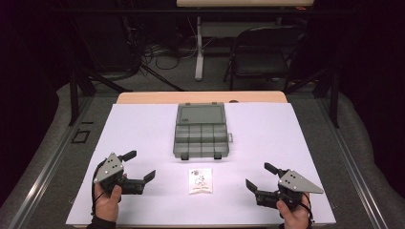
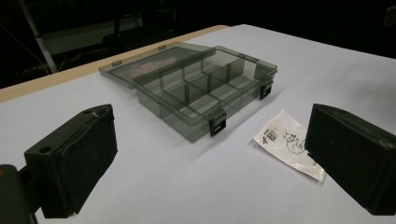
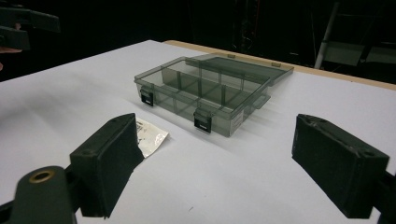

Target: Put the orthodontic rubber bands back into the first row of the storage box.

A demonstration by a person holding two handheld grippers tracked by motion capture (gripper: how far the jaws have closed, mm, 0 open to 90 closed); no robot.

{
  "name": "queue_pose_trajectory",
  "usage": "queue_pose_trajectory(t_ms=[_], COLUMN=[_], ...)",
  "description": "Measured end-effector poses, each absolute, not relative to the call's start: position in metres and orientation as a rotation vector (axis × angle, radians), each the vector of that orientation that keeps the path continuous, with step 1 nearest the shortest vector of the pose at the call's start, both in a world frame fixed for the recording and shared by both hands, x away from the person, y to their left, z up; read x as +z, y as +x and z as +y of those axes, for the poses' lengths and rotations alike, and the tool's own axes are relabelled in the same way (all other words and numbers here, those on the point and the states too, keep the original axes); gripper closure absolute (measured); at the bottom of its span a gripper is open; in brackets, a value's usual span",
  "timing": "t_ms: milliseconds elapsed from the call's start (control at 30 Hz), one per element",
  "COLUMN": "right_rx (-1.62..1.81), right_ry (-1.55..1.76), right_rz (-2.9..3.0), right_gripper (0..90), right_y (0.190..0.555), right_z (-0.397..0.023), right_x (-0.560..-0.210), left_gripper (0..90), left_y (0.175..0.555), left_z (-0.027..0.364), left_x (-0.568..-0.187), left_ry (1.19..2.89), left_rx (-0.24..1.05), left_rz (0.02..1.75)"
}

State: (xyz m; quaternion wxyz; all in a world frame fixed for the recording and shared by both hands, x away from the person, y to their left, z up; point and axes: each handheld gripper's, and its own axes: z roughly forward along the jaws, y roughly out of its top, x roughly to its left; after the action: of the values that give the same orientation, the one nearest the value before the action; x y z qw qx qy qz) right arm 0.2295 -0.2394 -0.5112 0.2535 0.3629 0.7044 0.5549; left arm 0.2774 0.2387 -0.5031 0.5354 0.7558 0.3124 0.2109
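Observation:
A smoky clear compartment box [image 1: 201, 135] lies in the middle of the white table cover, its lid [image 1: 200, 114] folded back flat behind it. Its compartments [image 2: 201, 91] look empty, and two black latches [image 3: 202, 122] hang on its front wall. In front of the box lies a small white packet [image 1: 200, 181] with a printed drawing [image 2: 286, 142]. My left gripper [image 1: 140, 165] rests at the near left, open, with nothing between its jaws. At the near right my right gripper [image 1: 261, 175] is open too, also with nothing in it. The packet [image 3: 150, 136] lies between the two grippers.
The white cover [image 1: 143, 129] spans a wooden table whose far edge [image 1: 200, 97] shows behind the box. Beyond it on the dark floor stand a folding chair [image 1: 260, 57], a table leg [image 1: 198, 47] and loose cables. Metal rails [image 1: 57, 152] flank the table.

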Motion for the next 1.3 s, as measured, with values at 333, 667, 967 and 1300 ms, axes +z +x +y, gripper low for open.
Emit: queue_pose_trajectory(t_ms=[333, 667, 967, 1300], right_rx=[1.511, 1.507, 1.504, 1.512], right_ry=[0.979, 0.966, 0.962, 0.965], right_rz=[1.913, 1.904, 1.917, 1.913], right_gripper=[14.2, 14.2, 14.2, 14.2], right_y=[0.232, 0.230, 0.232, 0.232], right_z=[-0.237, -0.235, -0.235, -0.234], right_x=[-0.510, -0.509, -0.510, -0.510], left_gripper=[2.5, 2.7, 2.7, 2.7], left_y=[0.275, 0.281, 0.305, 0.326], left_z=[0.239, 0.228, 0.202, 0.186], left_x=[-0.504, -0.495, -0.488, -0.481], left_ry=[1.818, 1.871, 1.927, 1.928], left_rx=[0.460, 0.410, 0.331, 0.258], left_rz=[0.744, 0.752, 0.808, 0.810])
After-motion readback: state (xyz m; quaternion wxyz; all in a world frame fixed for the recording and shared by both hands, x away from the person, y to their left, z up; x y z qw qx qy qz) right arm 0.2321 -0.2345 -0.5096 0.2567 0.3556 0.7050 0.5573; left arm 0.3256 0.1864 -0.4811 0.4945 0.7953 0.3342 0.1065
